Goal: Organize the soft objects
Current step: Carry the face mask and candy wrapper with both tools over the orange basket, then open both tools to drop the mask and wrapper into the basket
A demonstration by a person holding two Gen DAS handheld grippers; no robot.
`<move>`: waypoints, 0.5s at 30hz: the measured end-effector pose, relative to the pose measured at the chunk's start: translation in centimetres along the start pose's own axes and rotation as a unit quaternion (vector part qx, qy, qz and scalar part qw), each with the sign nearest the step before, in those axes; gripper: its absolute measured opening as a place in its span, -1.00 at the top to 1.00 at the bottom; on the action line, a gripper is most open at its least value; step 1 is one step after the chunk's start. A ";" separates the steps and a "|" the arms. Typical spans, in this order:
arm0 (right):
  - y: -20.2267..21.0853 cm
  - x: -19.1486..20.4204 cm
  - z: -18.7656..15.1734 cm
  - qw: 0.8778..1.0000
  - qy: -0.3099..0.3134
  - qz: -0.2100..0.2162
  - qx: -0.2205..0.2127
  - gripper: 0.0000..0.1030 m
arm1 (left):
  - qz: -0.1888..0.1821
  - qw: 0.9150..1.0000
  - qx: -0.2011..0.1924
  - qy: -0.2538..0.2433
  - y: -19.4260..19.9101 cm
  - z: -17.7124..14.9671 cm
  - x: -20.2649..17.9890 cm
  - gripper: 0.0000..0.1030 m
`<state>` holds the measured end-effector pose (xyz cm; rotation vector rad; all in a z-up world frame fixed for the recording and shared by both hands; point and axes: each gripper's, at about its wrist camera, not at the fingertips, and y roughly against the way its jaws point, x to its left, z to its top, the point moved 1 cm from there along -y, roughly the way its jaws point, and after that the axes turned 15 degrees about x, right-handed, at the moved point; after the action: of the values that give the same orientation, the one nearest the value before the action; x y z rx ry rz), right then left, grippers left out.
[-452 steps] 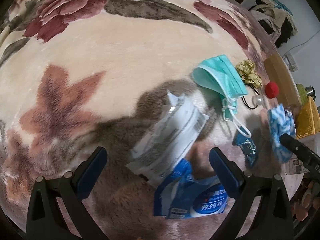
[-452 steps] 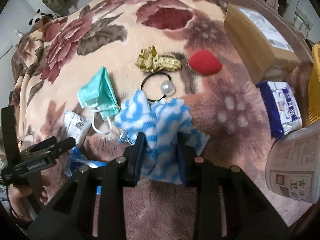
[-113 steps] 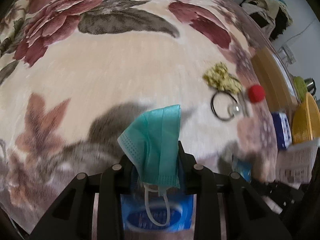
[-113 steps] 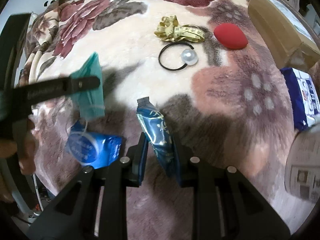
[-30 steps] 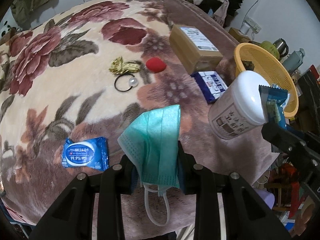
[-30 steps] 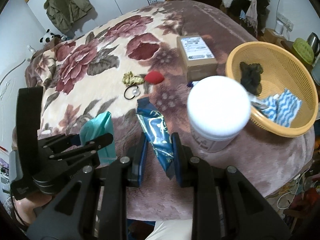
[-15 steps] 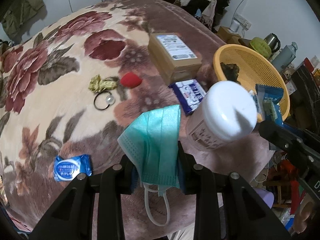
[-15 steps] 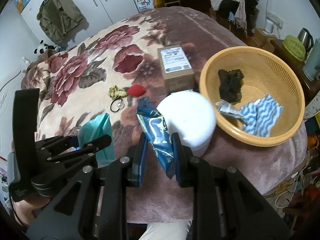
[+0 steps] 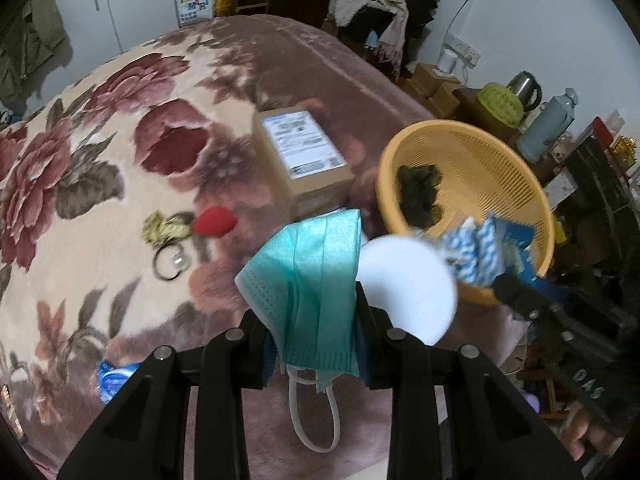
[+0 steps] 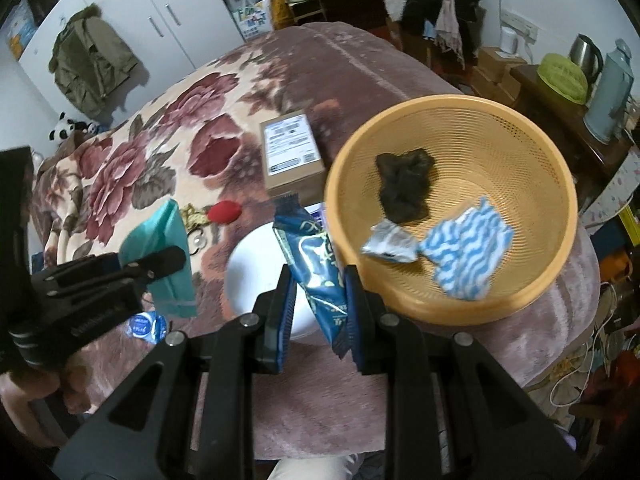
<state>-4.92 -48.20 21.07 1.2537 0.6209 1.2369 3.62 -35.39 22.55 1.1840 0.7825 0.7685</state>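
Observation:
My left gripper (image 9: pixel 316 304) is shut on a teal face mask (image 9: pixel 308 256), whose ear loop hangs below the fingers. It hangs above the blanket, next to a white lidded tub (image 9: pixel 404 284). My right gripper (image 10: pixel 318 284) is shut on a blue foil packet (image 10: pixel 312 252), held just left of the orange basket (image 10: pixel 452 312). Inside the basket lie a dark cloth (image 10: pixel 404 184), a blue-and-white cloth (image 10: pixel 464 256) and a small silvery packet (image 10: pixel 388 244). The left gripper with the mask (image 10: pixel 160 240) shows at the left of the right wrist view.
On the flowered blanket (image 9: pixel 100 200) lie a cardboard box (image 9: pixel 300 156), a red sponge (image 9: pixel 214 222), a yellow tape measure (image 9: pixel 164 228), a pearl hair tie (image 9: pixel 170 264) and a blue wipes pack (image 9: pixel 116 376). A kettle (image 10: pixel 584 54) and a flask (image 10: pixel 610 96) stand beyond the basket.
Both grippers have travelled across the blanket toward the basket, which now sits larger and nearer in both views. The mask and the foil packet stay gripped.

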 end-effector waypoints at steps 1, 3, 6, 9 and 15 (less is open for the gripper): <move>0.1 -0.6 0.1 1.000 -0.004 -0.001 -0.001 0.54 | -0.004 1.000 -0.001 -0.002 0.0 0.4 -0.6 0.39; 0.3 -1.7 0.3 1.000 -0.012 -0.002 -0.003 0.53 | -0.014 1.000 0.000 -0.011 -0.2 1.3 -2.2 0.38; 0.6 -3.4 0.5 1.000 -0.026 -0.007 -0.006 0.54 | -0.024 0.999 0.001 -0.024 -0.6 2.3 -4.3 0.39; 1.2 -5.2 0.9 0.999 -0.041 -0.012 -0.012 0.54 | -0.032 0.999 0.001 -0.039 -0.9 3.3 -6.8 0.39; 2.0 -8.2 1.6 0.998 -0.064 -0.021 -0.020 0.54 | -0.043 0.997 0.009 -0.067 -2.4 5.1 -11.0 0.38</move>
<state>-6.57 -56.61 21.25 1.2701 0.5254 1.1199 2.54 -47.67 22.48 1.1972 0.7254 0.6069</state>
